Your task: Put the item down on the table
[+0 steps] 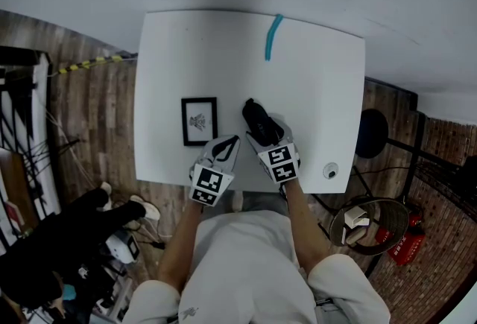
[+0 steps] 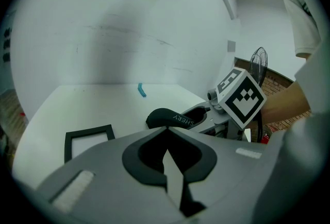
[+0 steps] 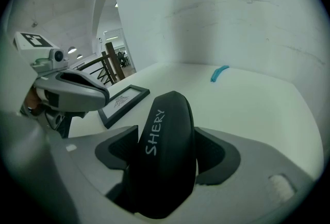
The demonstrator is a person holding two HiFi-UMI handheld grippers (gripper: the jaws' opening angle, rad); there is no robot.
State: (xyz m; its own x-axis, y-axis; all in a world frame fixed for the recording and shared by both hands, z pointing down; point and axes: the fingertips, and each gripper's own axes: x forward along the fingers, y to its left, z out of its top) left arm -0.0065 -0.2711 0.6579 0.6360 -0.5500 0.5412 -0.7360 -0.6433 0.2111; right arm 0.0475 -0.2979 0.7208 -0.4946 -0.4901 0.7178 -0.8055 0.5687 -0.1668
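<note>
A black rounded case [image 1: 260,120] lettered "SHERY" sits between the jaws of my right gripper [image 1: 262,133], which is shut on it near the front edge of the white table [image 1: 313,91]. In the right gripper view the case [image 3: 162,151] fills the gap between both dark pads of that gripper [image 3: 166,153]. My left gripper [image 1: 228,144] hovers just left of it, jaws together and empty. In the left gripper view these jaws [image 2: 167,158] meet, and the case [image 2: 172,118] shows beyond them in the right gripper [image 2: 206,115].
A black picture frame [image 1: 199,121] lies flat left of the grippers. A teal strip [image 1: 273,37] lies near the table's far edge. A small round object [image 1: 330,170] sits at the front right corner. A black stool [image 1: 373,132] and a wire basket [image 1: 365,222] stand right of the table.
</note>
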